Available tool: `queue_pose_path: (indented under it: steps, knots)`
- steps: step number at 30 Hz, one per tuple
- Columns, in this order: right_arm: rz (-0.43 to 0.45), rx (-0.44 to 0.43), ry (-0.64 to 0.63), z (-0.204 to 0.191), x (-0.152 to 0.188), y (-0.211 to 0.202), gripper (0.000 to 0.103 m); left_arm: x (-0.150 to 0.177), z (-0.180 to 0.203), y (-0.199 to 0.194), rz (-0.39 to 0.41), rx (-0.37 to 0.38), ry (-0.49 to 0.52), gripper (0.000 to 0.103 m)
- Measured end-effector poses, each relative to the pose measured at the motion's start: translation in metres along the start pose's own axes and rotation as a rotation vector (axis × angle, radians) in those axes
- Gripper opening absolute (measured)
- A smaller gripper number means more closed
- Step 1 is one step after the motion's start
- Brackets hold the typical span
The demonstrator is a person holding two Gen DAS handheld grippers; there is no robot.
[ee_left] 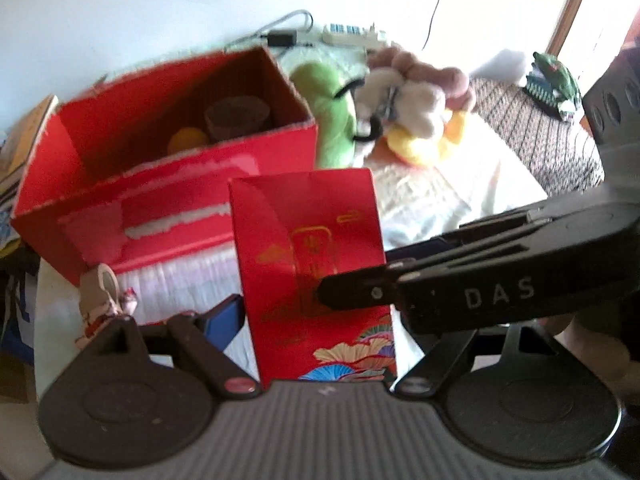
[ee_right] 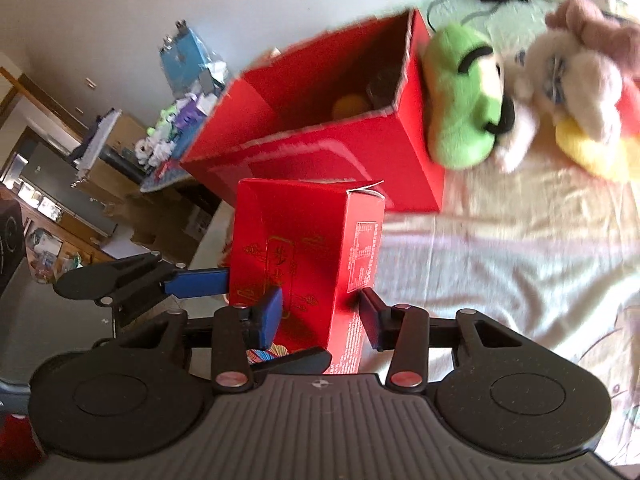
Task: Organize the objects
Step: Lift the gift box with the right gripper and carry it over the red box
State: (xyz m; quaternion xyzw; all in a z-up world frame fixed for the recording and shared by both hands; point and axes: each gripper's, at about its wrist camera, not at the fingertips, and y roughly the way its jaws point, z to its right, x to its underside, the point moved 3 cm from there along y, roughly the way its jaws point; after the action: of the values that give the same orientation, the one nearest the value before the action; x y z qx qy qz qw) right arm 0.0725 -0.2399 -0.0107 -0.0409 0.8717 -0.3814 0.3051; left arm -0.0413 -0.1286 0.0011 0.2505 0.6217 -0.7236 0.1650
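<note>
A small red carton (ee_right: 308, 264) is clamped in the right claw (ee_right: 320, 316), whose blue-faced pad (ee_right: 268, 320) presses its gold-printed front while the other finger meets the narrow side panel; that panel carries a block of fine white print too small to read. The gold motif on the front frames a vertical line of characters, blurred, and coloured fan shapes sit at the carton's lower edge. In the left wrist view the same carton stands upright at 12 o'clock from the left claw (ee_left: 312, 312), which is released: its blue pad (ee_left: 224, 316) stands just clear of the carton's left edge, and I cannot tell whether the far finger touches. The right claw crosses in from 3 o'clock there, its black arm lettered "DAS". Behind the carton, at 11 o'clock, an open red box (ee_left: 160, 168) holds a yellow ball (ee_left: 188, 140) and a dark cup (ee_left: 236, 118); torn white strips mark its front wall. At 1 o'clock of the box a green plush (ee_left: 332, 108) and a white-and-pink plush (ee_left: 416, 96) lie touching, the green one against the box's right wall. The pale bedsheet (ee_right: 500, 272) lies bare out to 3 o'clock in the right wrist view. A power strip (ee_left: 356, 34) and an adapter (ee_left: 282, 37) rest at the far edge.
</note>
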Motion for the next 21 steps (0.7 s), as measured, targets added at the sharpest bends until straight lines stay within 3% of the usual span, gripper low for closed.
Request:
queue_pose_path:
  steps: [11,21]
  knots:
    - [0.149,-0.024,-0.033,-0.019,-0.029,-0.028,0.043,-0.029,-0.01,-0.034,0.123,0.02,-0.002,0.083]
    - [0.25,0.029,-0.062,-0.048,-0.061,-0.025,0.043,-0.061,-0.05,-0.048,0.212,0.087,-0.004,0.083]
